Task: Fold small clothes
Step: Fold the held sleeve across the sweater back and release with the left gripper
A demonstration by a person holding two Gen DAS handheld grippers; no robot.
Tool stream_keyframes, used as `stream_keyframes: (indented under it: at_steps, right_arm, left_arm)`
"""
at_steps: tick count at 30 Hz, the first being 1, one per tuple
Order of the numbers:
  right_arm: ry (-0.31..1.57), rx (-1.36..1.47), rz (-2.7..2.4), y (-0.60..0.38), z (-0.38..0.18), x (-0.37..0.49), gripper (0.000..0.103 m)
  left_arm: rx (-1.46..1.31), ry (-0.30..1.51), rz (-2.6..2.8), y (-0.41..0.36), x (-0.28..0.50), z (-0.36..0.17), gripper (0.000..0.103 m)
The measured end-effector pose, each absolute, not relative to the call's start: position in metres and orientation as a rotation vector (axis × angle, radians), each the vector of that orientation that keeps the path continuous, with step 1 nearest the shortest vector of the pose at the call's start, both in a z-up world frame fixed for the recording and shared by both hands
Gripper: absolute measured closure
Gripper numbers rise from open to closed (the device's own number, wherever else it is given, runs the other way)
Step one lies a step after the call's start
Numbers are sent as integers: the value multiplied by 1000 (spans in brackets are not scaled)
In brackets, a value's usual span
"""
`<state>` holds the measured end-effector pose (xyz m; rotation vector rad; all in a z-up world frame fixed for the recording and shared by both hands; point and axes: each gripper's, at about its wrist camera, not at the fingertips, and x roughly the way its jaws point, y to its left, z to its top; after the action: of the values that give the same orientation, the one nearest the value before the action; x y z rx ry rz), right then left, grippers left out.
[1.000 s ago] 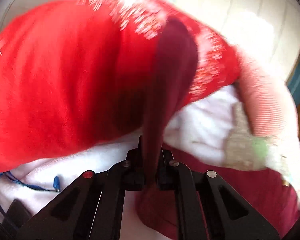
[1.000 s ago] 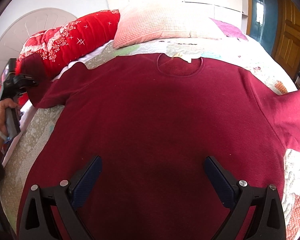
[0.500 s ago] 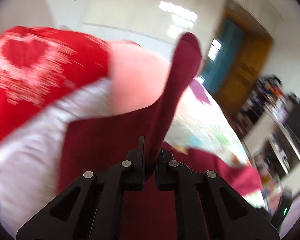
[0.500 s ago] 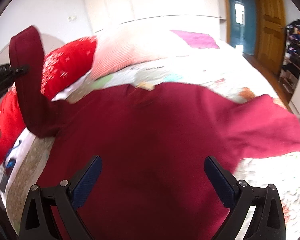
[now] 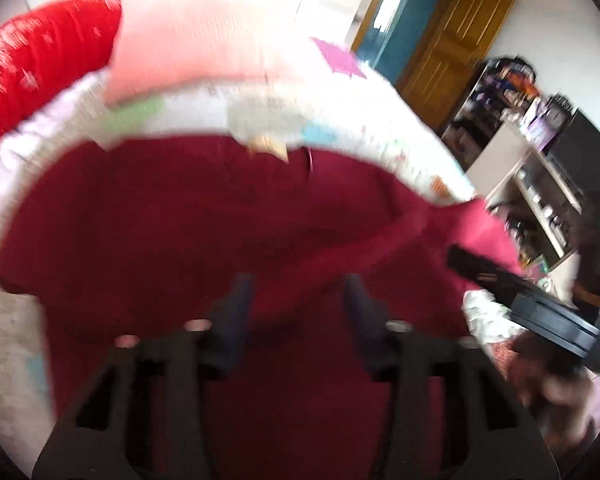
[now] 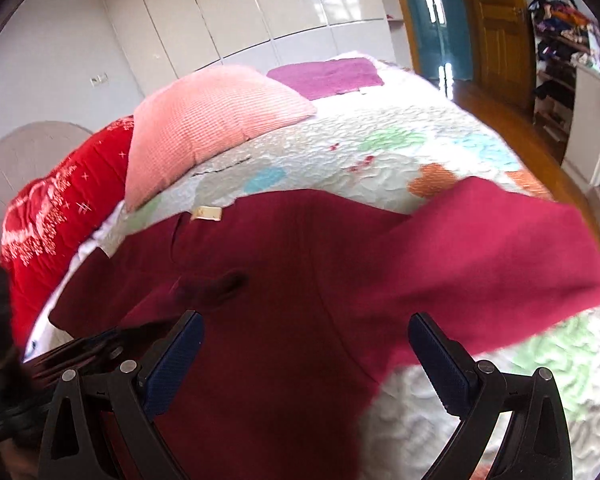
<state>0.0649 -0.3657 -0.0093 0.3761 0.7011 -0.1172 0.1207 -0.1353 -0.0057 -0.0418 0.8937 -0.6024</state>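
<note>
A dark red long-sleeved sweater [image 6: 284, 288] lies flat on the quilted bed [image 6: 380, 148], collar and label toward the pillows. Its left sleeve [image 6: 204, 286] is folded inward across the chest. Its right sleeve [image 6: 500, 252] spreads out to the right. My left gripper [image 5: 296, 304] is open and empty above the sweater's body [image 5: 180, 232]; the view is blurred. My right gripper [image 6: 306, 344] is open and empty, low over the sweater's right half. The right gripper also shows in the left wrist view [image 5: 520, 296], and the left one at the lower left of the right wrist view [image 6: 80, 356].
A pink pillow [image 6: 212, 120] and a red cushion [image 6: 60, 216] lie at the head of the bed. A purple cloth [image 6: 328, 76] lies beyond. A wooden door [image 6: 496, 28] and cluttered shelves [image 6: 568, 52] stand at the right.
My left gripper carried the left sleeve up and over onto the chest, then opened and let it go. My right gripper moved right toward the right sleeve, staying open.
</note>
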Motion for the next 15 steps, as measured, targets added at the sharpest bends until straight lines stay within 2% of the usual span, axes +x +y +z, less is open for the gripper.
stream_keyframes:
  at_steps: [2,6,9,11,12,13,14,15]
  right_arm:
    - [734,408,-78,-363,-15,77,1]
    - [786,452,-31,-355,-26,91,1]
    - [801,442,-43,-350,-33,97,1]
    - [811,386,-21,-339,-39,104,20]
    - [813,343,-6,-332,-41,109,57]
    - [829,250,-13,-319,-45,117,80]
    - [823,195,-27,-312,-45,120,82]
    - [811,160,-27,-307,-43,121,94]
  left_arm:
    - [-7,832,-558,-114,116,8,41]
    - [79,750,-402,-60,118,20,41]
    - [66,754,-306,-25,131,19,41]
    - [38,761,-259,-9,138,16,41]
    - [11,763,-243,1,141,15,41]
    - [-22,768,-231,10,142,13,41]
    - [-44,771,-223,16,142,10,41]
    - [-65,770,-208,21,143,11,41]
